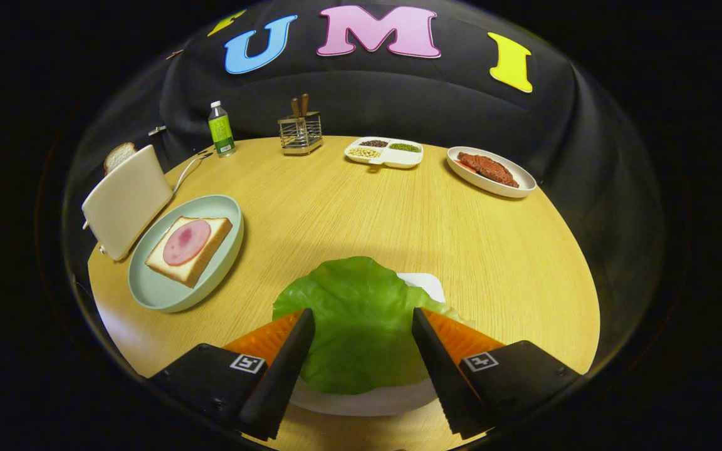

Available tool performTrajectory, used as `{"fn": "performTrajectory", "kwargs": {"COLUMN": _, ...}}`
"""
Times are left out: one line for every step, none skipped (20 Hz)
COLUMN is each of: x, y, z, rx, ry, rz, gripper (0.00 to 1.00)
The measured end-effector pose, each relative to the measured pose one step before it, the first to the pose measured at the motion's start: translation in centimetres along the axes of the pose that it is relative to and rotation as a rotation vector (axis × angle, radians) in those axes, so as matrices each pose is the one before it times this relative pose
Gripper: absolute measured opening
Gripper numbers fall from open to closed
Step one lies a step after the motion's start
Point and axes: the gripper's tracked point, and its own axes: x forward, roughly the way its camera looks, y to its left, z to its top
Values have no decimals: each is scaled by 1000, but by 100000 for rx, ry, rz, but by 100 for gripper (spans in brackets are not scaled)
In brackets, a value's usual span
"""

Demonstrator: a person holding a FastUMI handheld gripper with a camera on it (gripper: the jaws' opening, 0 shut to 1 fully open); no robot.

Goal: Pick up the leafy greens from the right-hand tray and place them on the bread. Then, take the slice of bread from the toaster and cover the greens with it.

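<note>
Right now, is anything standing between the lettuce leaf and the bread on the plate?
Nothing visible does. The open gripper straddles the lettuce leaf; only bare table lies between it and the ham-topped bread.

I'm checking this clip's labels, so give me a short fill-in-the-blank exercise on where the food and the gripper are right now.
1. The gripper is open, with the ____ leaf lying between its fingers on a white tray.
2. On the pale green plate, the bread slice carries a round slice of ____.
3. Another slice of bread sticks up out of the ____ beside that plate.
4. The green-labelled bottle stands next to the wire ____ holder.

Missing words: green lettuce; ham; toaster; knife
</note>
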Motion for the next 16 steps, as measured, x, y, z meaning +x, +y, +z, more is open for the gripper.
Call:
{"fn": "performTrajectory", "kwargs": {"x": 253, "y": 42, "z": -18, "rx": 552, "ry": -401, "rz": 6, "gripper": 98}}
{"fn": "performTrajectory", "kwargs": {"x": -32, "y": 87, "z": -111, "rx": -726, "ry": 212, "rz": -217, "gripper": 97}}
{"fn": "performTrajectory", "kwargs": {"x": 66, "y": 177, "z": -5, "rx": -894, "ry": 23, "rz": 626, "gripper": 98}}
{"fn": "performTrajectory", "kwargs": {"x": -153, "y": 92, "z": 17, "rx": -736, "ry": 171, "rz": -159, "gripper": 94}}
{"fn": "performTrajectory", "kwargs": {"x": 105, "y": 1, "z": 8, "rx": 140, "ry": 337, "rz": 149, "gripper": 91}}
{"fn": "performTrajectory", "kwargs": {"x": -180, "y": 180, "z": 87, "rx": 585, "ry": 480, "rz": 653, "gripper": 91}}
{"fn": "performTrajectory", "kwargs": {"x": 58, "y": -32, "z": -127, "rx": 315, "ry": 340, "rz": -94, "gripper": 86}}
{"fn": "performTrajectory", "kwargs": {"x": 56, "y": -34, "z": -57, "rx": -496, "ry": 569, "rz": 136, "gripper": 76}}
{"fn": "performTrajectory", "kwargs": {"x": -27, "y": 58, "z": 5, "rx": -624, "ry": 1158, "rz": 378, "gripper": 75}}
{"fn": "performTrajectory", "kwargs": {"x": 65, "y": -444, "z": 40, "rx": 351, "ry": 510, "rz": -2248, "gripper": 59}}
{"fn": "performTrajectory", "kwargs": {"x": -150, "y": -237, "z": 198, "rx": 2104, "ry": -23, "rz": -1253, "gripper": 42}}
{"fn": "performTrajectory", "kwargs": {"x": 277, "y": -34, "z": 47, "rx": -804, "ry": -456, "rz": -1074, "gripper": 26}}
{"fn": "performTrajectory", "kwargs": {"x": -86, "y": 139, "z": -78, "rx": -1318, "ry": -453, "rz": 60, "gripper": 25}}
{"fn": "performTrajectory", "kwargs": {"x": -6, "y": 41, "z": 26, "rx": -1462, "ry": -73, "rz": 463, "gripper": 14}}
{"fn": "performTrajectory", "kwargs": {"x": 20, "y": -6, "z": -80, "rx": -291, "ry": 955, "rz": 554, "gripper": 11}}
{"fn": "performTrajectory", "kwargs": {"x": -101, "y": 10, "z": 48, "rx": 759, "ry": 1020, "rz": 413, "gripper": 9}}
